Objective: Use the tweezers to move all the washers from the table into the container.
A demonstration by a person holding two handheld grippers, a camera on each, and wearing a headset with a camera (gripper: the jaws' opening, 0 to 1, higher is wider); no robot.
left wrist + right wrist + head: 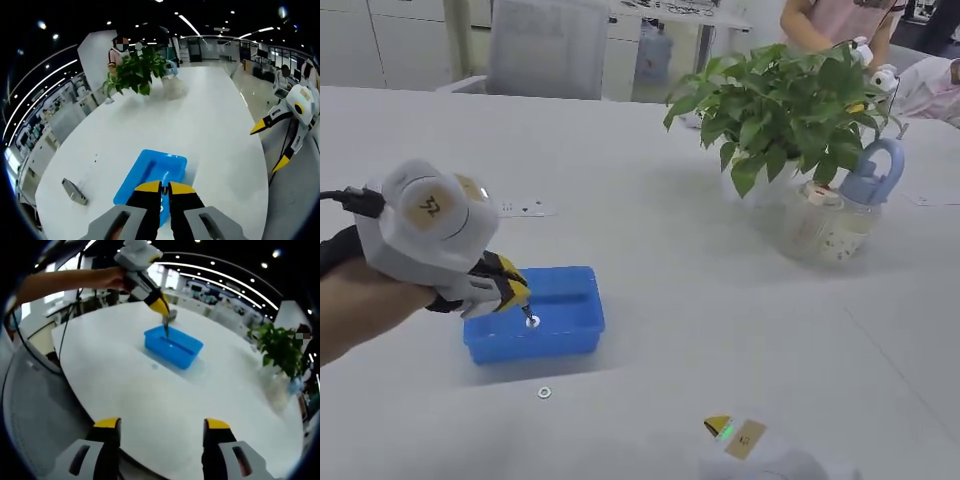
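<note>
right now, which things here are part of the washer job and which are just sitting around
Job: tweezers in the left gripper, washer at their tip, loose washer, blue container.
Lying about: potted plant, bottle, power strip.

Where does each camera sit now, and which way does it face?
Head view: on the headset, facing forward and down at the table; the person's forearm and left gripper show, tweezers over the container.
Left gripper view: on the left gripper, facing along its shut jaws over the container toward the plant; right gripper at right.
Right gripper view: on the right gripper, facing between its open jaws across the table.
Shared: all see the container; each gripper view sees the other gripper.
</note>
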